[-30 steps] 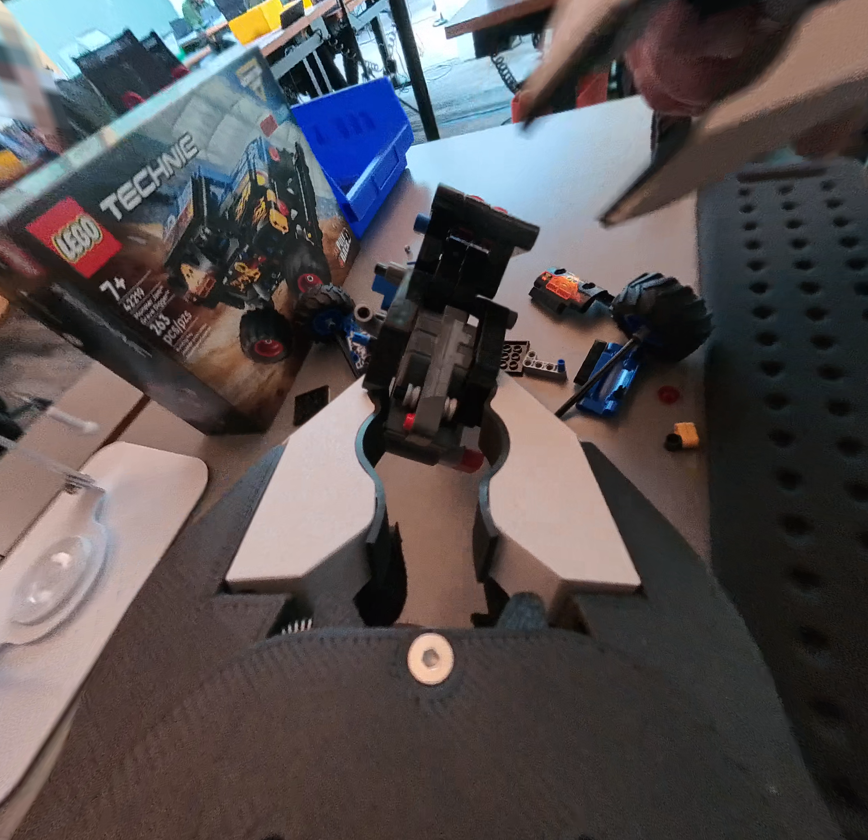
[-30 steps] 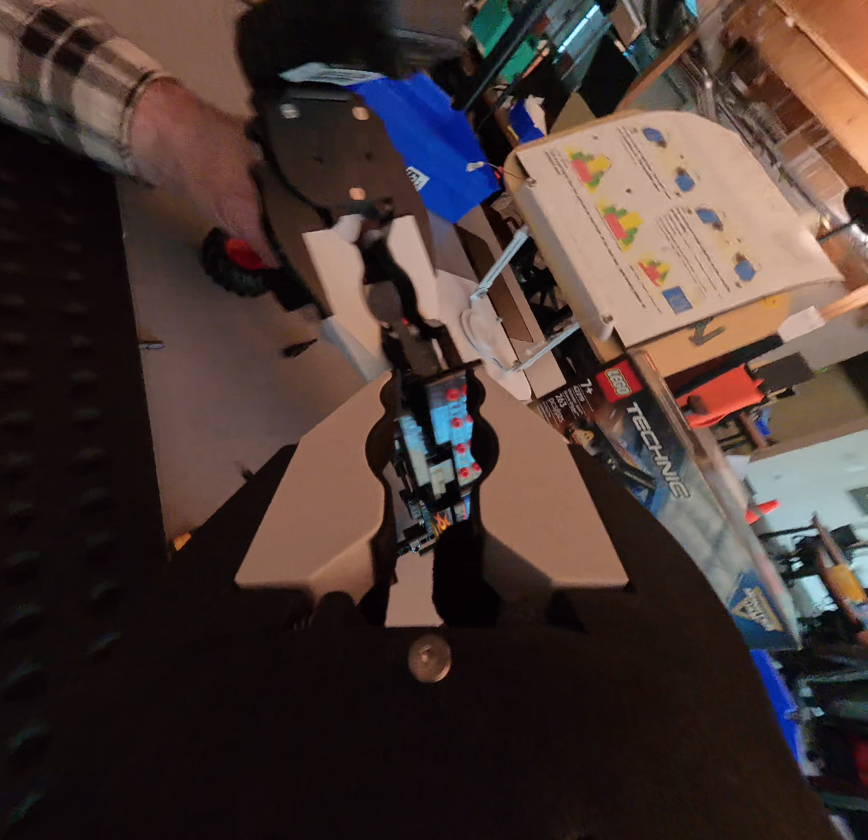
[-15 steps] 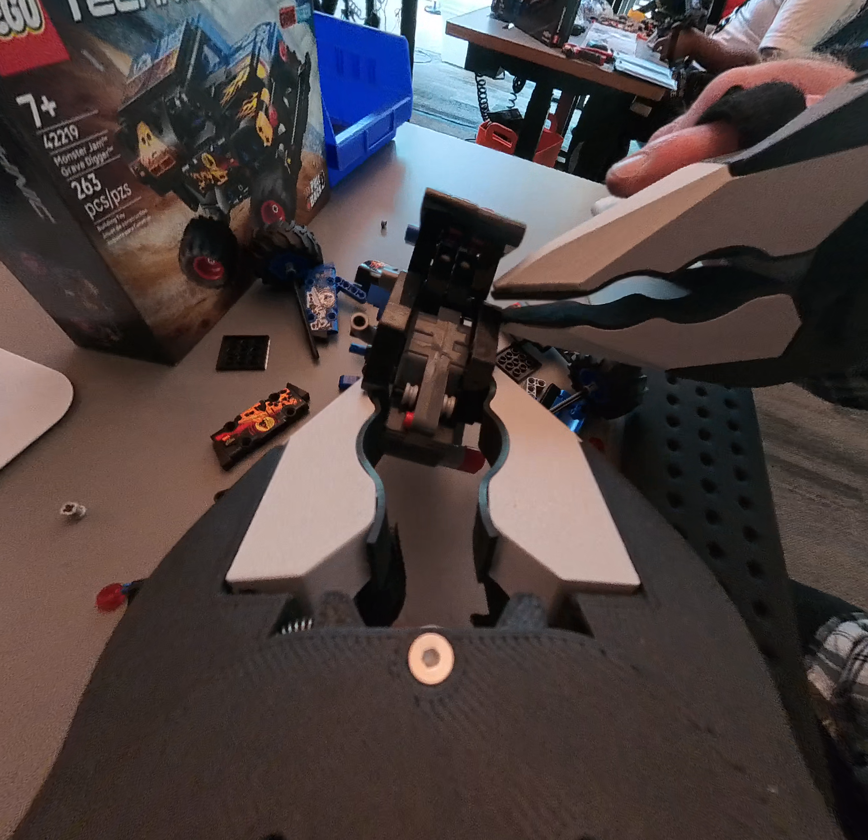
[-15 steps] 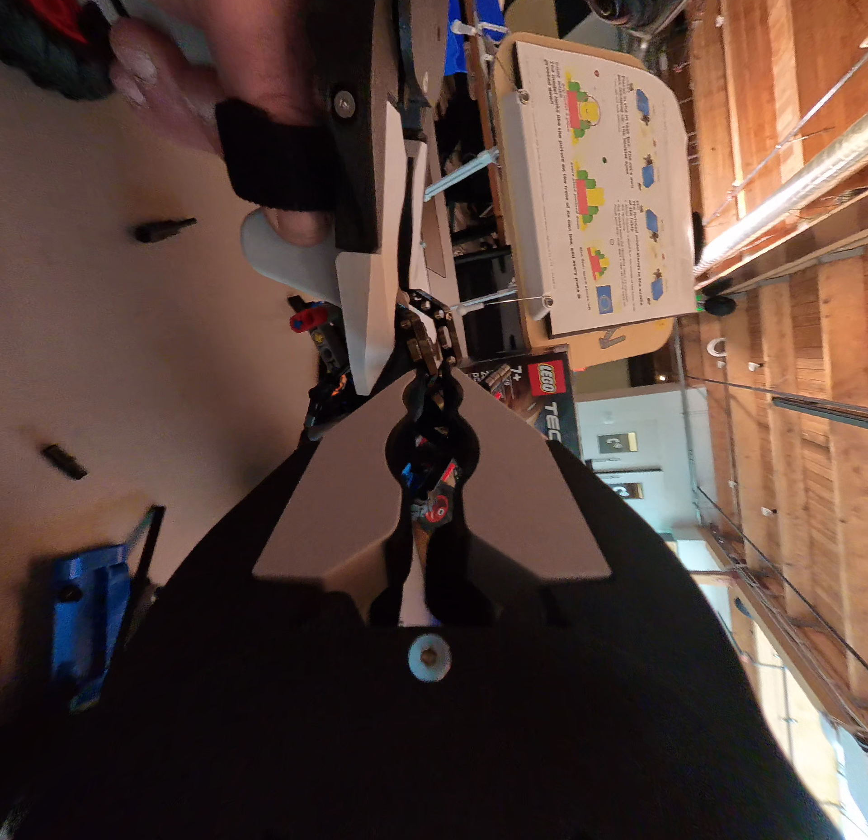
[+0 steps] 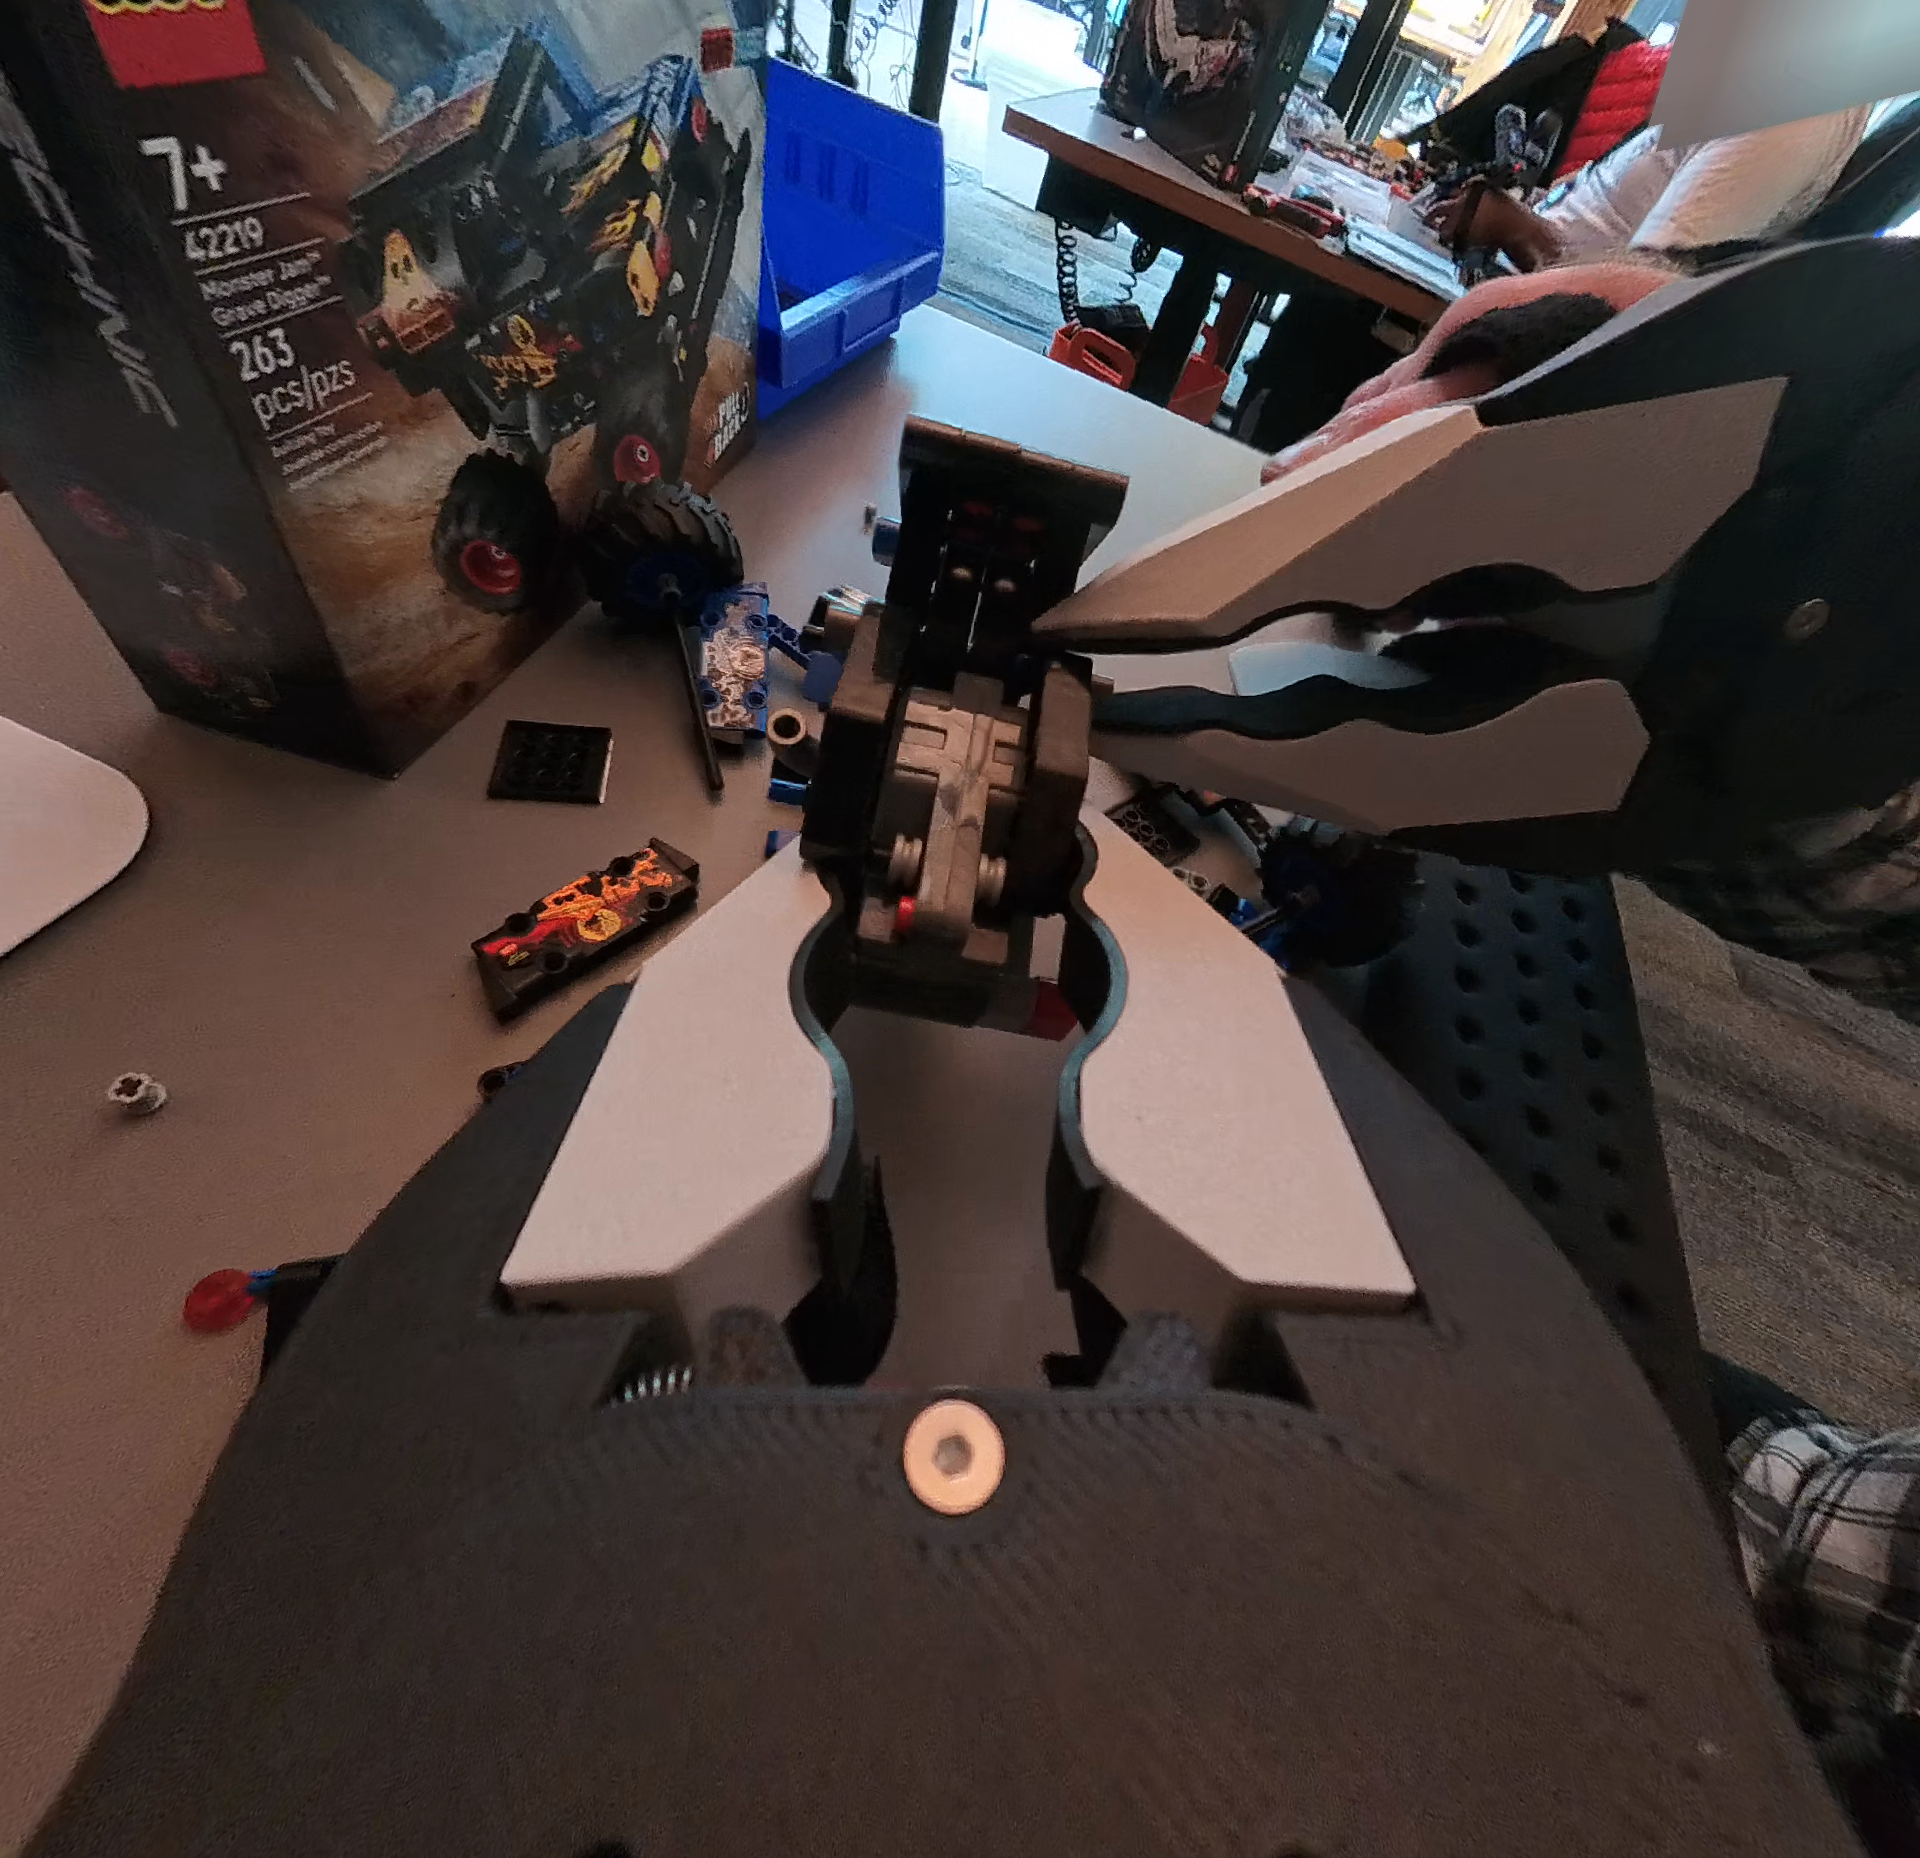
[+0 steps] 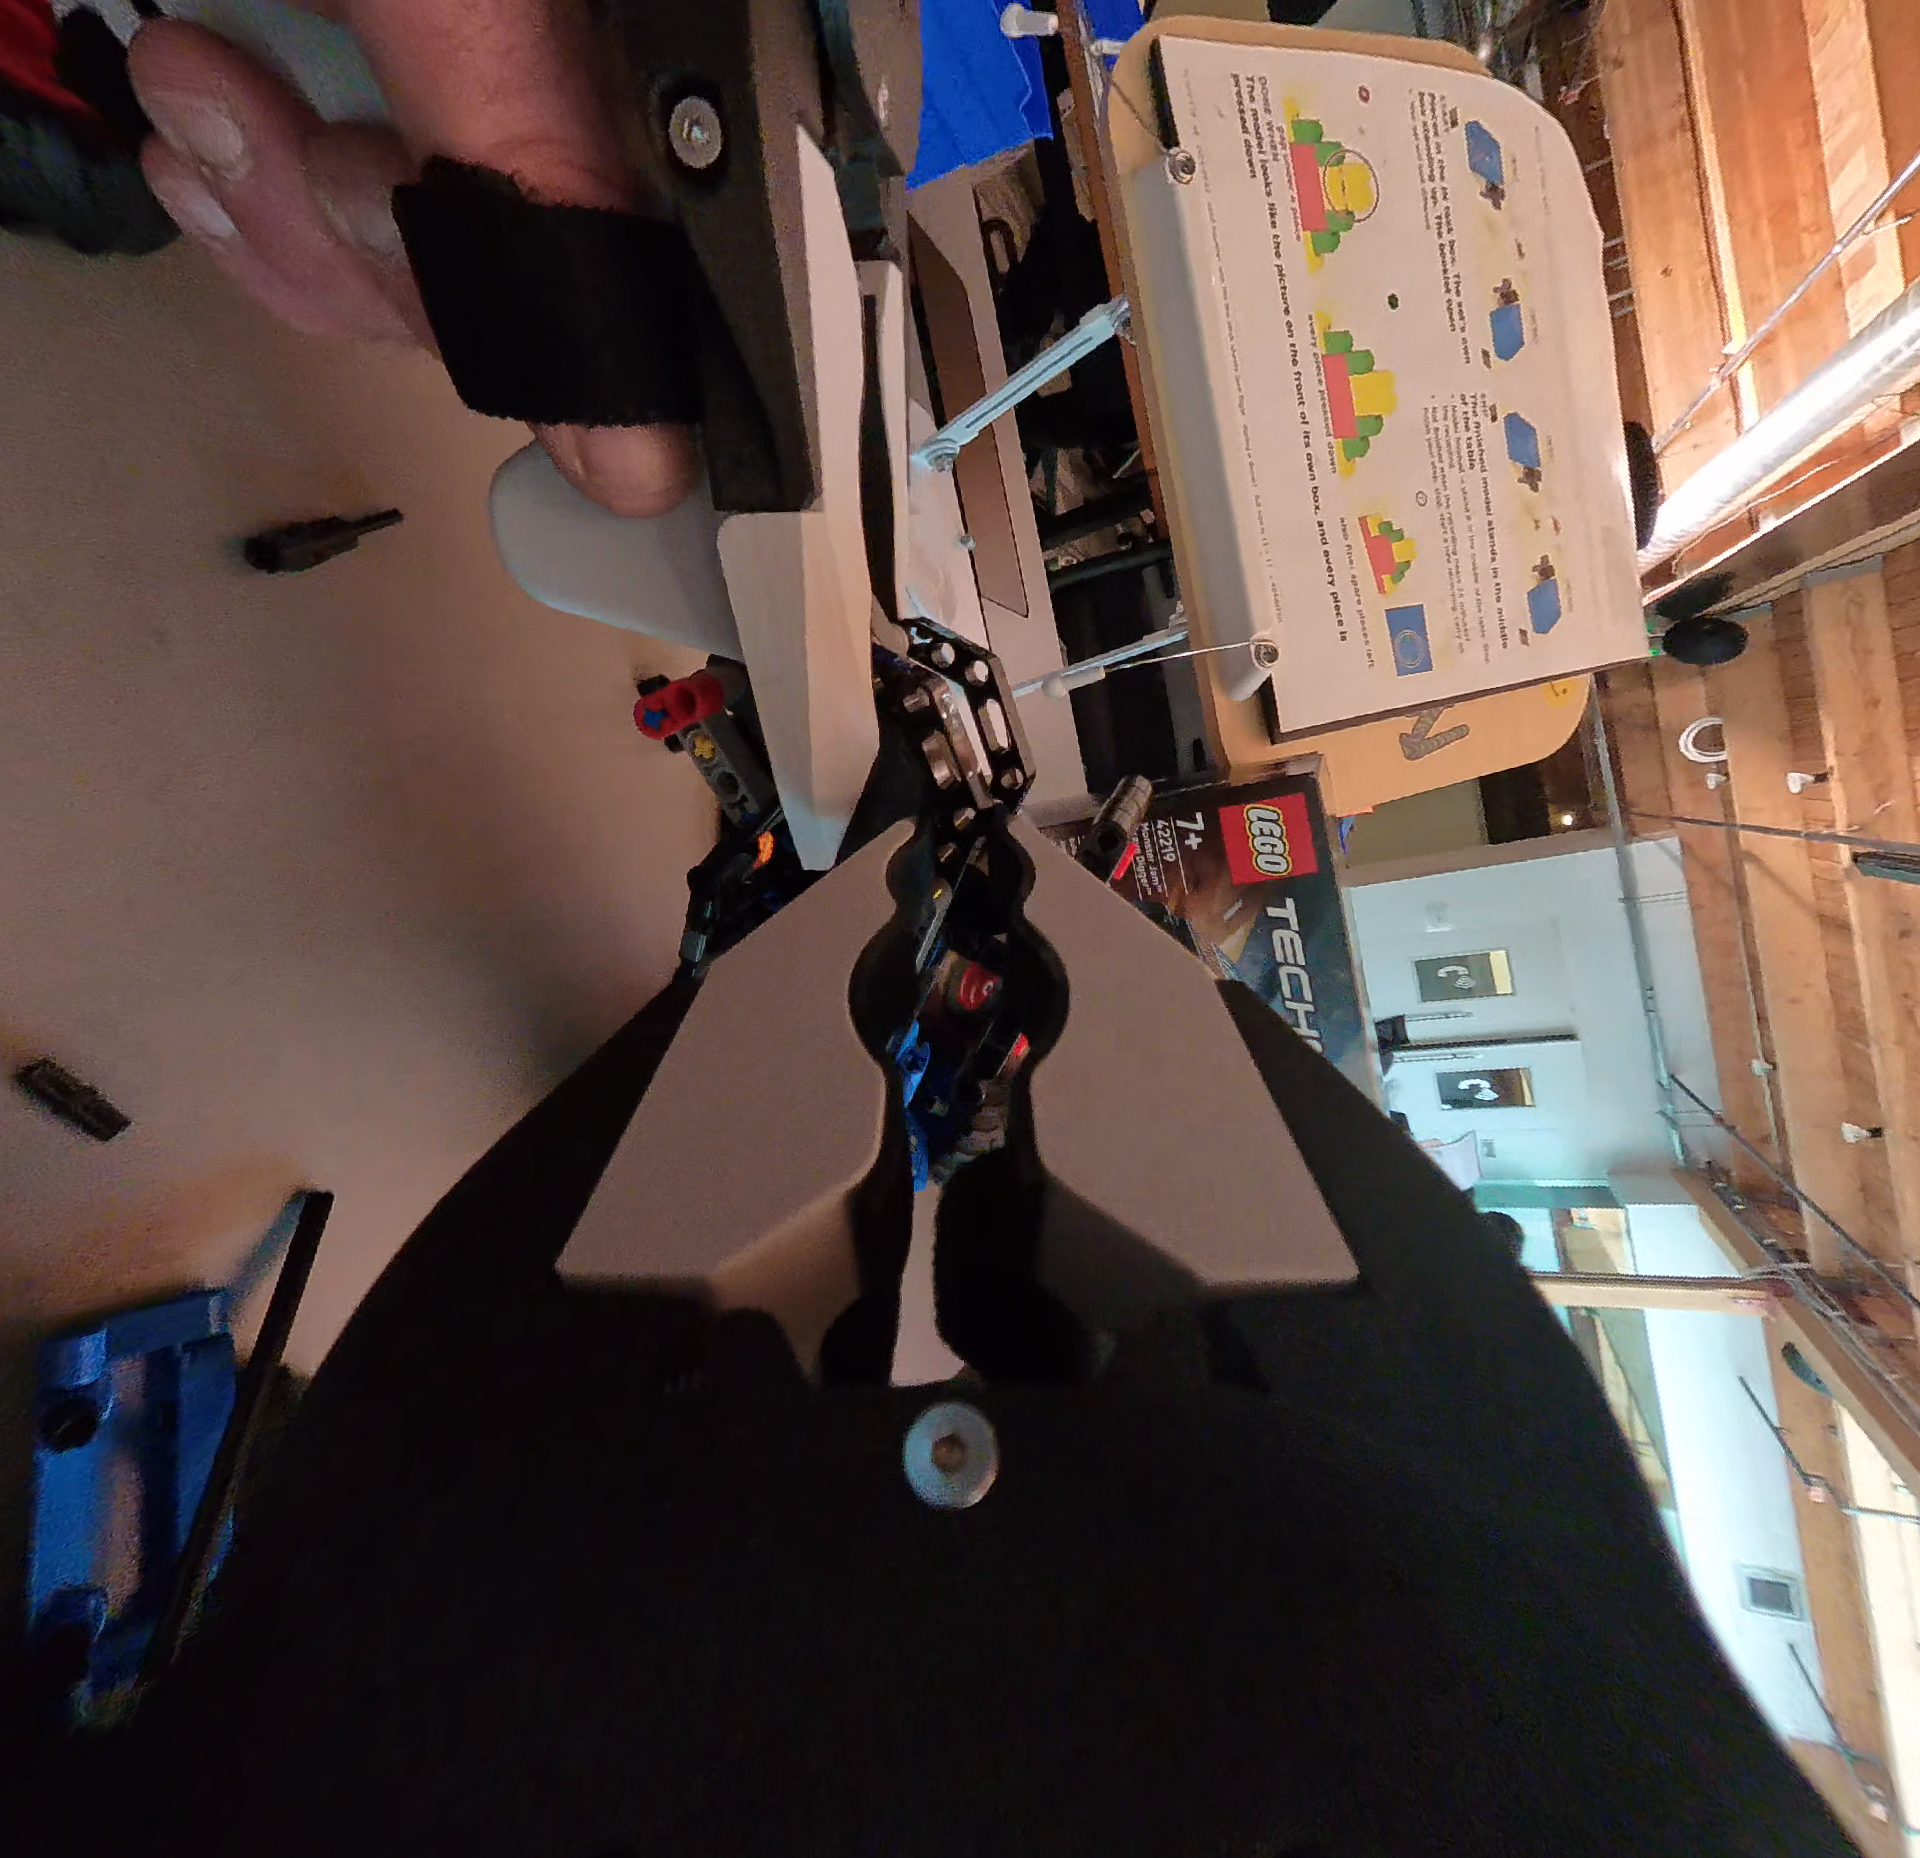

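Observation:
My left gripper [image 5: 951, 852] is shut on a black and grey brick-built chassis [image 5: 966, 769] and holds it upright above the grey table [image 5: 312, 925]. My right gripper [image 5: 1070, 665] comes in from the right, and its tips touch the chassis's upper half. In the right wrist view my right gripper [image 6: 954, 837] is shut on a thin black piece with blue and red parts [image 6: 956, 1039]. That piece meets the chassis [image 6: 961, 728], which sits in the left gripper [image 6: 862, 748] seen edge-on. A person's hand [image 6: 416, 94] holds that gripper.
A toy set box [image 5: 395, 302] stands at the left with a blue bin [image 5: 842, 239] behind it. Loose parts lie on the table: a tyre on an axle [image 5: 665, 551], a flame-printed panel [image 5: 582, 920], a black plate [image 5: 551, 759]. A perforated dark mat [image 5: 1507, 1081] lies right. An instruction sheet [image 6: 1403, 354] stands behind. The tips of both grippers are at nearly the same place. From the left gripper's tips to the black plate [image 5: 551, 759] is close to 15 cm.
My right gripper has come down from the upper right and its tips now touch the chassis. My left gripper has turned left and still holds the chassis.

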Demonstrator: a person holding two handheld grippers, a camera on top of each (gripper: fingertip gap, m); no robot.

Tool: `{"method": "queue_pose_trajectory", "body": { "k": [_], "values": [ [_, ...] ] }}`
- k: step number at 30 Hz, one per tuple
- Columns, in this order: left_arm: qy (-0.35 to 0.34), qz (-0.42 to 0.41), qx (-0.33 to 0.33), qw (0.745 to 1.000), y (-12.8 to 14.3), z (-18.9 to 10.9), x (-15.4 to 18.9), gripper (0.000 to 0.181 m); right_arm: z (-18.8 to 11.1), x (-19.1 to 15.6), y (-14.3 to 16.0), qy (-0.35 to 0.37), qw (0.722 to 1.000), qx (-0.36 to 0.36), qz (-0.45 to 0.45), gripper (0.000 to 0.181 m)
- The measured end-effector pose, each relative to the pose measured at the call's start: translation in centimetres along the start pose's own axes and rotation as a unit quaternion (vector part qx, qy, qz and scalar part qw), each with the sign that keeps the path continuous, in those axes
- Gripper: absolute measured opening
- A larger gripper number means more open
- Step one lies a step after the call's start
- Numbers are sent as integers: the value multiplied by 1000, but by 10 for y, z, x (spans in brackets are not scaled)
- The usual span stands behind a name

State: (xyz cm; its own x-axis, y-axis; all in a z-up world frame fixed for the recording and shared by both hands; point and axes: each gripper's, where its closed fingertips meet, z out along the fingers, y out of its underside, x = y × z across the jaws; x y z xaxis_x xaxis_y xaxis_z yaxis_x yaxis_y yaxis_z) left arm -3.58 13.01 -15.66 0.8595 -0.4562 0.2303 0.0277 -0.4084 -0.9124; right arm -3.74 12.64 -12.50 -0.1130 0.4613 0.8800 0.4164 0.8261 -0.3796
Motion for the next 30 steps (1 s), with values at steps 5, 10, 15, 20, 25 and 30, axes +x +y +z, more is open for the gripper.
{"method": "queue_pose_trajectory", "body": {
  "k": [5, 10, 15, 20, 25, 30],
  "values": [
    [9, -49, 21, 999, 0, -2, -11, 33, 9, 0, -4, 9, 1000, 0, -4, 4],
    [-42, -93, 32, 994, 7, -7, -50, 31, 2, 1, -22, -24, 996, 61, 67, 0],
    [-51, -49, 22, 997, 5, -12, -49, 32, 10, 0, -1, -52, 991, 40, 114, 0],
    [-54, -47, 20, 997, 1, -9, -47, 32, 11, -9, -2, -39, 995, 37, 82, 8],
    [-58, -27, 10, 998, 3, -5, -38, 32, 26, -3, 1, 16, 999, 16, 35, 10],
    [-64, -26, 12, 998, 2, -7, -42, 31, 33, 3, -2, 39, 999, -2, 2, 9]
  ]
}}
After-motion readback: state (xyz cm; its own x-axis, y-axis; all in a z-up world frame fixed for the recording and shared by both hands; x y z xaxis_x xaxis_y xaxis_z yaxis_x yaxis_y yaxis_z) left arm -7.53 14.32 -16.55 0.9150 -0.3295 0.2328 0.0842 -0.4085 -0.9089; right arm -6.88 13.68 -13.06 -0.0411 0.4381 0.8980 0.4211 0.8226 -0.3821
